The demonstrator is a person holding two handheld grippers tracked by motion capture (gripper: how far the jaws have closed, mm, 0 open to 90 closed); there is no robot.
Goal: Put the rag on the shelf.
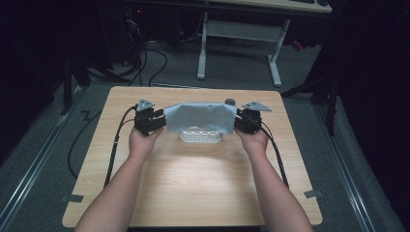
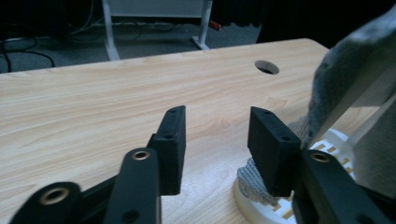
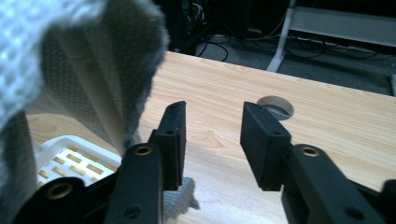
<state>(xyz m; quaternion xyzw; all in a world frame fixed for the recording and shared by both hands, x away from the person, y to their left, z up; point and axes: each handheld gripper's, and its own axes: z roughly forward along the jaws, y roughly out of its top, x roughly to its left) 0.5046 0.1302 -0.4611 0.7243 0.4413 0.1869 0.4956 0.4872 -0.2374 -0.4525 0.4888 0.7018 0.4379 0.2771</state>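
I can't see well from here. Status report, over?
Left gripper open, right gripper open. Grey cloth up over white slotted tray. Table hole beyond, out of the way.

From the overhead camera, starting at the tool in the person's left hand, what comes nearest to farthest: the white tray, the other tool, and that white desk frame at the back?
1. White tray: just to the right of the left tool, under the grey cloth.
2. Right tool: across the cloth, at its other end.
3. White desk frame: on the floor, beyond the table's far edge.

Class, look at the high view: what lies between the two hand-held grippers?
A pale blue cloth spans from the left hand-held gripper to the right hand-held gripper, above a white slotted tray.
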